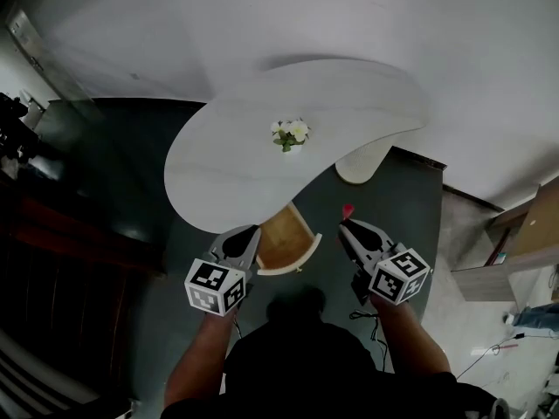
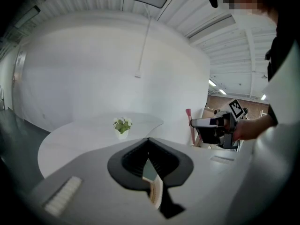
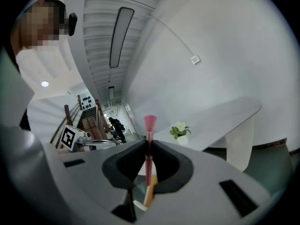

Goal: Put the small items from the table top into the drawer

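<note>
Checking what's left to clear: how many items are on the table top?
1: a small flower pot near the middle of the table top. The right gripper holds a pink stick.

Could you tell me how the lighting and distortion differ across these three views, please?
Head view: dim with dark corners, only the white table bright. Left gripper view: evenly lit, fisheye-curved walls. Right gripper view: same bending; the pink-tipped stick in the right claw looks sharp.

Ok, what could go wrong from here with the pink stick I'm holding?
The right gripper pinches the pink stick by its thin shaft, so it could swivel or slip. It sits right of the open drawer, so releasing now would probably drop it on the floor.
</note>
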